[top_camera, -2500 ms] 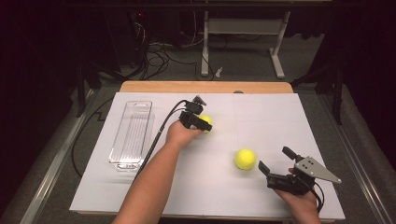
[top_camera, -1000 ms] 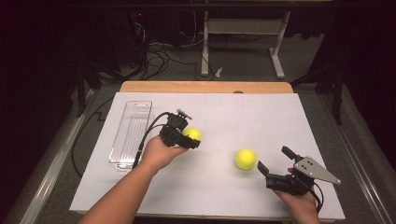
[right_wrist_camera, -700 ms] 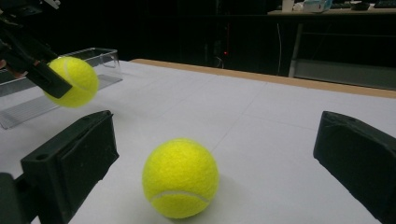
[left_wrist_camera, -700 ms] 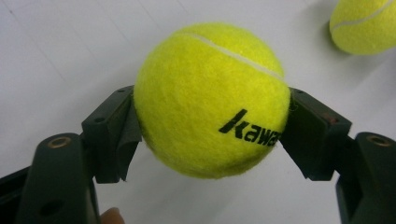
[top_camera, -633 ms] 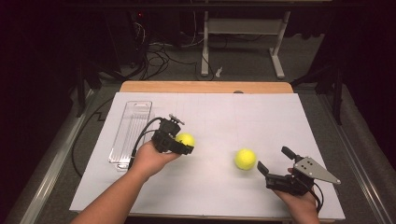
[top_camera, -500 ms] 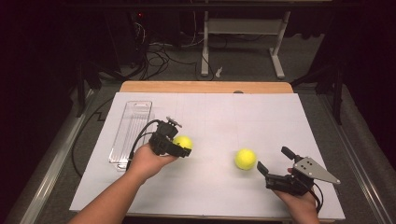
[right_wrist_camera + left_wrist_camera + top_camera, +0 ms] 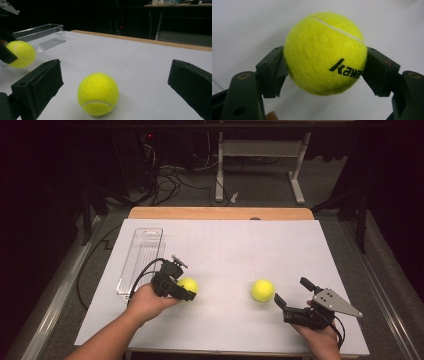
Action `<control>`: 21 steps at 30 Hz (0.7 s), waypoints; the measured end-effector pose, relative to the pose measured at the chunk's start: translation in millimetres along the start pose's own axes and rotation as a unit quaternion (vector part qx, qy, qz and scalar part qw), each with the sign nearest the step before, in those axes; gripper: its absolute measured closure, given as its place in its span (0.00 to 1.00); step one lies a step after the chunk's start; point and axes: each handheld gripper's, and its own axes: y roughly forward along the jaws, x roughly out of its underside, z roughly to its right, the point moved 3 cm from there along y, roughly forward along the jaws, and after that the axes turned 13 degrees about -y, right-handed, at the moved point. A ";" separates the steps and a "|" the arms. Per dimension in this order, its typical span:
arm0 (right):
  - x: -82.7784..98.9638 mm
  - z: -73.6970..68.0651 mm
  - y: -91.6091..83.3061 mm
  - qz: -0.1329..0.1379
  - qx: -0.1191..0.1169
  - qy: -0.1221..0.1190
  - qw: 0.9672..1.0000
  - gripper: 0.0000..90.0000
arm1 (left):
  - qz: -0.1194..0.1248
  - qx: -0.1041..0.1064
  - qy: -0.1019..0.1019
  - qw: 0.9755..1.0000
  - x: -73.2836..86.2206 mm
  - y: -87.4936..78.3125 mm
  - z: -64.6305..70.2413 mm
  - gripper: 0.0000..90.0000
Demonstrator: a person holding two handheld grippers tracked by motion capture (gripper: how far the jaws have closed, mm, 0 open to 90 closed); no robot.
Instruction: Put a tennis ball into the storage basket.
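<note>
White tabletop: left gripper, clamped on fuzzy yellow tennis ball, has carried it toward clear plastic bin; right gripper open, empty.

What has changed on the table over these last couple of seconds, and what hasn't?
The left gripper, shut on a tennis ball throughout, has carried it from the table's middle toward the person and leftward, ending beside the near end of the clear plastic tray. The second tennis ball, the open right gripper behind it, and the tray have stayed put.
</note>
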 end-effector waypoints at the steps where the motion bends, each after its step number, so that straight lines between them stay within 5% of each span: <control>1: 0.0 0.0 0.0 0.000 0.000 0.000 1.000 0.00 | -0.005 0.002 -0.001 1.000 1.7 -0.1 -0.4 0.30; 21: -0.1 -1.8 0.8 -0.002 -0.002 -0.002 1.000 0.00 | -0.080 -0.023 0.013 0.996 27.0 -7.4 -6.7 0.30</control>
